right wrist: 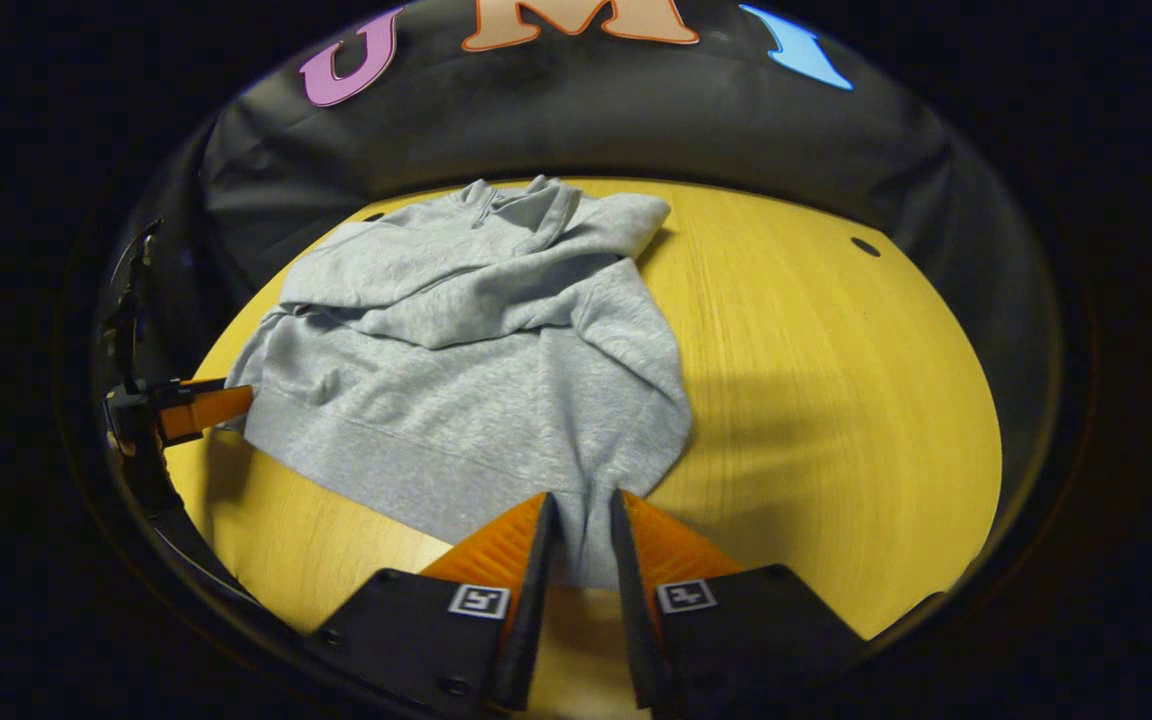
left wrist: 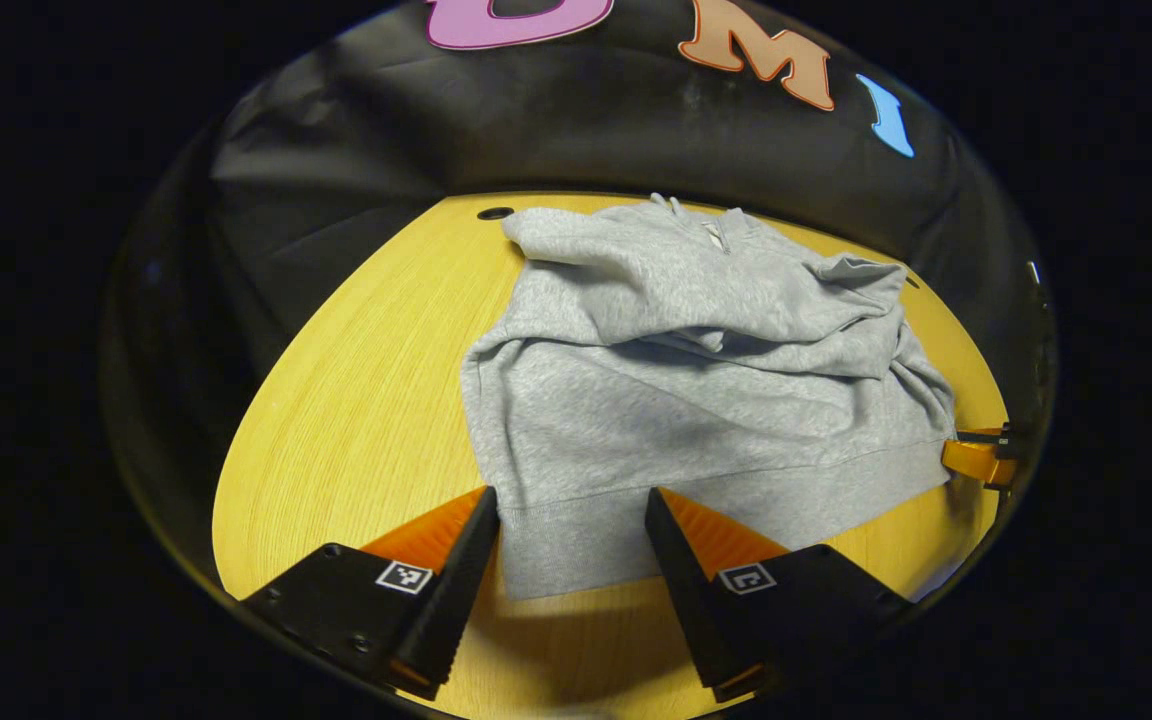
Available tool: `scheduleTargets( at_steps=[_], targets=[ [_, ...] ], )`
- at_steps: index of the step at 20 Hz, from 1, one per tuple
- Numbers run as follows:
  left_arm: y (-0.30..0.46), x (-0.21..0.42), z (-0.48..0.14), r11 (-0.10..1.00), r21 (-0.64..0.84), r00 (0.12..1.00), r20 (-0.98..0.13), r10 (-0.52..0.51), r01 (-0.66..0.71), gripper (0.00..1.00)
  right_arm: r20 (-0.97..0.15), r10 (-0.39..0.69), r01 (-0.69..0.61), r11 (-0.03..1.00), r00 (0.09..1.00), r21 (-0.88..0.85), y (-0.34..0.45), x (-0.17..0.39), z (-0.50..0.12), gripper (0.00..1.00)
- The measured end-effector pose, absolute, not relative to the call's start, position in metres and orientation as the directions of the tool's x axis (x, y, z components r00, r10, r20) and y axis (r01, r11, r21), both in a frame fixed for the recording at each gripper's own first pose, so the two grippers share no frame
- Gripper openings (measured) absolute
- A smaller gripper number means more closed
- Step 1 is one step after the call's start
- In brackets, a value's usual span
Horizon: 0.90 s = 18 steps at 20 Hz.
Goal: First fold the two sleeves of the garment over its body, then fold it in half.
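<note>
The grey sweatshirt (left wrist: pixel 696 400) lies on the yellow table (left wrist: pixel 356 400), sleeves folded over its body. The left gripper (left wrist: pixel 571 505) straddles the near hem, fingers wide apart — the right gripper (right wrist: pixel 584 510) is nearly closed, pinching the near hem corner.

No readable text, brand or number anywhere. Only small square coded markers (left wrist: pixel 404 576) on the gripper fingers, and a tiny illegible neck tag (left wrist: pixel 714 234) on the grey garment (left wrist: pixel 696 400).
</note>
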<state>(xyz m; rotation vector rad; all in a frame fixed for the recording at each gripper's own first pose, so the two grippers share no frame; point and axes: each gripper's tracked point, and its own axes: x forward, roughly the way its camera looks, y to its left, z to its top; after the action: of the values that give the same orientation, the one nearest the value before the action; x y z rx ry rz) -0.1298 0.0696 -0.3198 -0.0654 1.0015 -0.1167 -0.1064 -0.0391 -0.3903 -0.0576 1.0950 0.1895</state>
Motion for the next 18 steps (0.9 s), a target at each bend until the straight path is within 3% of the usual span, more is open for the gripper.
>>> scheduleTargets(
  at_steps=[2, 3, 4, 6, 9, 18],
  targets=[
    [0.065, -0.128, -0.320, 0.989, -0.123, 0.524, -0.838, -0.148, 0.083, 0.75, -0.900, 0.143, -0.168, 0.983, 0.413, 0.079, -0.037, -0.106, -0.389, 0.21],
    [0.061, -0.127, -0.319, 0.987, -0.134, 0.526, -0.835, -0.161, 0.090, 0.62, -0.911, 0.147, -0.162, 0.983, 0.384, 0.090, -0.038, -0.109, -0.390, 0.13],
    [0.055, -0.126, -0.319, 0.983, -0.158, 0.528, -0.829, -0.185, 0.096, 0.54, -0.916, 0.153, -0.149, 0.983, 0.371, 0.105, -0.038, -0.107, -0.390, 0.12],
    [0.048, -0.123, -0.319, 0.974, -0.217, 0.537, -0.815, -0.219, 0.067, 0.09, -0.921, 0.139, -0.123, 0.987, 0.364, 0.100, -0.037, -0.106, -0.391, 0.02],
    [0.048, -0.125, -0.317, 0.956, -0.292, 0.514, -0.821, -0.247, -0.007, 0.00, -0.920, 0.137, -0.092, 0.990, 0.368, 0.110, -0.037, -0.105, -0.388, 0.02],
    [0.048, -0.129, -0.315, 0.946, -0.323, 0.456, -0.844, -0.283, -0.009, 0.00, -0.931, 0.180, -0.026, 0.983, 0.316, 0.181, -0.038, -0.107, -0.385, 0.03]
  ],
)
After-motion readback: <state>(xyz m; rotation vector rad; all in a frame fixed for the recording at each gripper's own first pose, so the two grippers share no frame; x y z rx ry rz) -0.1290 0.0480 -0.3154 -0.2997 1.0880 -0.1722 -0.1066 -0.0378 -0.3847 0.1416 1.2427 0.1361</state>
